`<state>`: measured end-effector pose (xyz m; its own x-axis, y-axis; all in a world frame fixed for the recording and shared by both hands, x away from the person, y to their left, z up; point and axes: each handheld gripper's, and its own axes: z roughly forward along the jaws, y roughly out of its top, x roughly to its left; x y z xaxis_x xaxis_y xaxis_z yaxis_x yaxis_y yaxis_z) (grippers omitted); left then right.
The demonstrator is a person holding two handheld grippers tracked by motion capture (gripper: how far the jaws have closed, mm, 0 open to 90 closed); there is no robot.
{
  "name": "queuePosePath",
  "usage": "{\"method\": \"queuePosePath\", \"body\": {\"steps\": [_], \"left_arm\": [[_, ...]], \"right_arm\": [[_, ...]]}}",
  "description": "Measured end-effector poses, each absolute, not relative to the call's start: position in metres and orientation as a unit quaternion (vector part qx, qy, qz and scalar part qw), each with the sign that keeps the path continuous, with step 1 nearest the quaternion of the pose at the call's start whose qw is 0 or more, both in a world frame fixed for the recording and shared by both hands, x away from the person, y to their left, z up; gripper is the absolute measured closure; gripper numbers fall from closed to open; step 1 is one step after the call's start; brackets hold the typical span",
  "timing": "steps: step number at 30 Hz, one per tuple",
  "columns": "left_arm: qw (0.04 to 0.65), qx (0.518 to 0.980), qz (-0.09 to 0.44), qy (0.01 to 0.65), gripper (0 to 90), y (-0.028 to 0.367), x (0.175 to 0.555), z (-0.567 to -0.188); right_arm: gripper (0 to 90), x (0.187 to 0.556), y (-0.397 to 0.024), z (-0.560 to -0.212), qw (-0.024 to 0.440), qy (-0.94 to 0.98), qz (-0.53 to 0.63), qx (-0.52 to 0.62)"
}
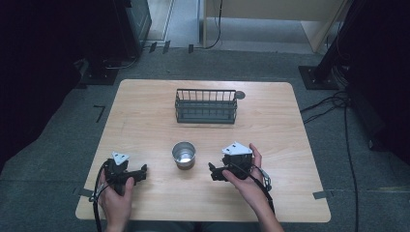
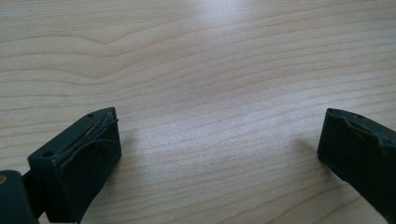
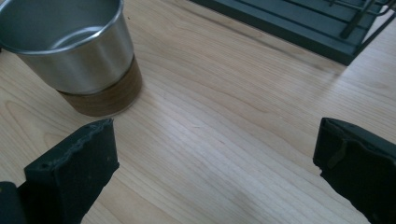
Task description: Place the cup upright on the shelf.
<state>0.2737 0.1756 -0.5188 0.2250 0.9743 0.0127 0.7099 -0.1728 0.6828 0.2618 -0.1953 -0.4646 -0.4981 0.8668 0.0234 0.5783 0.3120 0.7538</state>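
A steel cup (image 1: 184,154) with a brown wooden base stands upright and empty near the table's front middle; in the right gripper view the cup (image 3: 74,51) is at the upper left, just past the left jaw. My right gripper (image 1: 215,172) rests to the cup's right, open, pointing toward it, holding nothing (image 3: 215,154). My left gripper (image 1: 141,173) lies to the cup's left, open over bare wood (image 2: 219,144). A dark wire basket (image 1: 205,106) sits at the table's far middle, and its base (image 3: 299,23) shows in the right gripper view.
The light wooden table (image 1: 145,121) has bare wood around the cup. A small grey disc (image 1: 240,95) lies by the basket's far right corner. Cables (image 1: 333,104) run over the floor to the right. Dark stands flank the table.
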Motion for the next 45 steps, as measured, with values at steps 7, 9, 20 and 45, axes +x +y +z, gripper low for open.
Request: {"method": "queuePosePath", "body": {"steps": [7, 9, 20, 45], "left_arm": [[0.284, 0.73, 0.233, 0.577, 0.0, 0.176, 0.274, -0.519], [0.284, 0.73, 0.233, 0.577, 0.0, 0.176, 0.274, -0.519], [0.284, 0.729, 0.233, 0.577, 0.0, 0.176, 0.274, -0.519], [0.284, 0.729, 0.233, 0.577, 0.0, 0.176, 0.274, -0.519]], "right_arm": [[0.0, 0.261, -0.184, -0.465, 0.188, 0.788, 0.37, 0.455], [0.0, 0.261, -0.181, -0.466, 0.187, 0.789, 0.371, 0.453], [0.0, 0.262, -0.168, -0.465, 0.178, 0.793, 0.378, 0.444], [0.0, 0.268, -0.134, -0.463, 0.162, 0.8, 0.393, 0.423]]}}
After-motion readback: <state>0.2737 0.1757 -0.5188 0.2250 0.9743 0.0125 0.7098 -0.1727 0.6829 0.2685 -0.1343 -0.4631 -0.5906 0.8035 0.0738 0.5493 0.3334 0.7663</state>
